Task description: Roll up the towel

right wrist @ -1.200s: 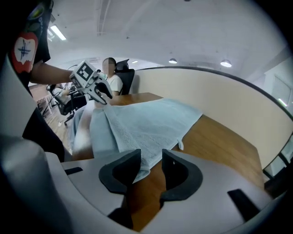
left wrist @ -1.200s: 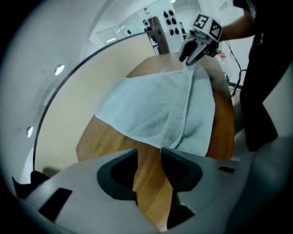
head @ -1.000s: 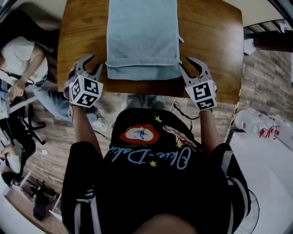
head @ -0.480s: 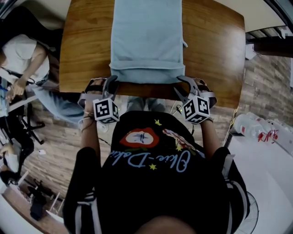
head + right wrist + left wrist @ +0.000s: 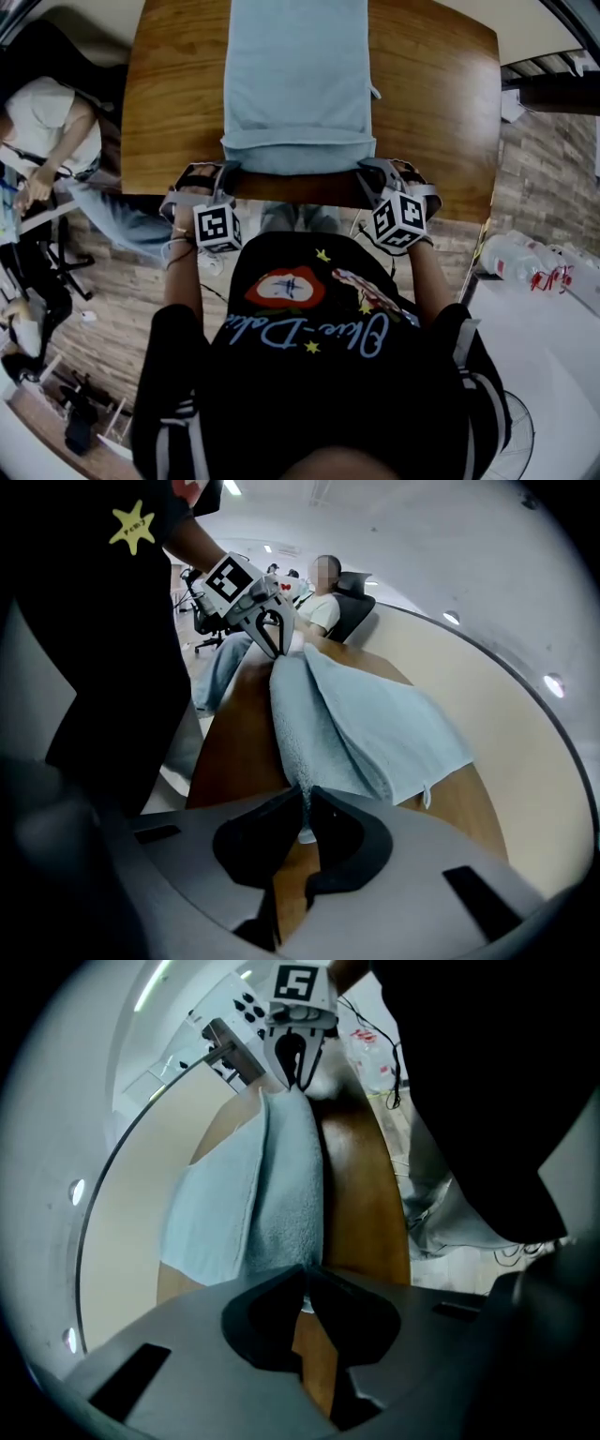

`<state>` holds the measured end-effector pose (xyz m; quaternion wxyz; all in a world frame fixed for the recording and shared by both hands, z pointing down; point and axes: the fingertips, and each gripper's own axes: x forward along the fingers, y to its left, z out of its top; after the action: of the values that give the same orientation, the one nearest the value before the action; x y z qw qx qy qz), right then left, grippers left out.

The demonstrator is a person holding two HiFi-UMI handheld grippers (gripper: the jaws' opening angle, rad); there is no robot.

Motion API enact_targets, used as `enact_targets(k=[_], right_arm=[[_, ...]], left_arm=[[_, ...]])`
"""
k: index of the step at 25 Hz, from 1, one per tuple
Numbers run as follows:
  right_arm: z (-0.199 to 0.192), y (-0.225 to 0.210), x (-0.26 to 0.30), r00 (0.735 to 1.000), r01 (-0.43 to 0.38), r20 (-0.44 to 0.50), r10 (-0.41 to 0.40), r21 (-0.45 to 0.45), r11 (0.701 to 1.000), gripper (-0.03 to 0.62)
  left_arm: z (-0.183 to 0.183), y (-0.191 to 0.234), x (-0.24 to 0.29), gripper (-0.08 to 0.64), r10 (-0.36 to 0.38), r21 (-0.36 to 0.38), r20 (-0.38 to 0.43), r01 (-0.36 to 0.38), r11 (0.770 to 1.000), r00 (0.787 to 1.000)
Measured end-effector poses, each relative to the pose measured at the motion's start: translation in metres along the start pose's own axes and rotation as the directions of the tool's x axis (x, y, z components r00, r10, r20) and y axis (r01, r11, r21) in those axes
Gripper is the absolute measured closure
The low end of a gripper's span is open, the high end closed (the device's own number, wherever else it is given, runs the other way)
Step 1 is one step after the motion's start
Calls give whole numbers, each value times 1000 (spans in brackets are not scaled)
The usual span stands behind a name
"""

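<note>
Pale blue towel (image 5: 298, 84) lies flat and lengthwise on the wooden table (image 5: 169, 94). Its near hem is doubled into a thick lip.

The left gripper (image 5: 225, 172) is clenched on the towel's near left corner and the right gripper (image 5: 367, 174) on its near right corner. Both pairs of jaws have just been closing, with terry cloth pinched between the pads.

Judgement: start of the roll. Keep both corners level, turn the wrists together toward the towel's far end, and hold the lip tight so the roll does not taper.

Containers: none on the towel. Clear bottles (image 5: 514, 251) lie well right of the towel, off the table; contents not discernible.
</note>
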<state>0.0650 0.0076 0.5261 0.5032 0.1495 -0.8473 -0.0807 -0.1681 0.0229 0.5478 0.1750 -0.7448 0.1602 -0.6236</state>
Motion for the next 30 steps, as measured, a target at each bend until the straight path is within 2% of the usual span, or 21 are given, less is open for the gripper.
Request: enact_targets(k=[2, 7, 14, 20, 25, 30], right_arm=[[4, -2, -6, 999, -15, 39, 13, 38, 999, 571], [9, 6, -20, 990, -109, 109, 95, 134, 985, 572], [15, 12, -35, 955, -257, 198, 222, 176, 950, 574], [17, -4, -45, 930, -306, 272, 246, 207, 929, 574], [22, -22, -41, 915, -342, 316, 250, 282, 896, 574], [21, -30, -29, 891, -420, 324, 318, 320, 849, 574]], left_arm=[[-3, 0, -6, 537, -24, -28, -3, 24, 999, 1000], [-6, -5, -23, 538, -65, -109, 13, 66, 992, 998], [-4, -3, -40, 538, -101, -212, 33, 106, 972, 994], [0, 15, -47, 538, -89, -268, 33, 95, 959, 995], [-4, 28, -42, 538, -170, -305, 48, 177, 936, 984], [-9, 47, -35, 540, -259, -325, 101, 278, 904, 961]])
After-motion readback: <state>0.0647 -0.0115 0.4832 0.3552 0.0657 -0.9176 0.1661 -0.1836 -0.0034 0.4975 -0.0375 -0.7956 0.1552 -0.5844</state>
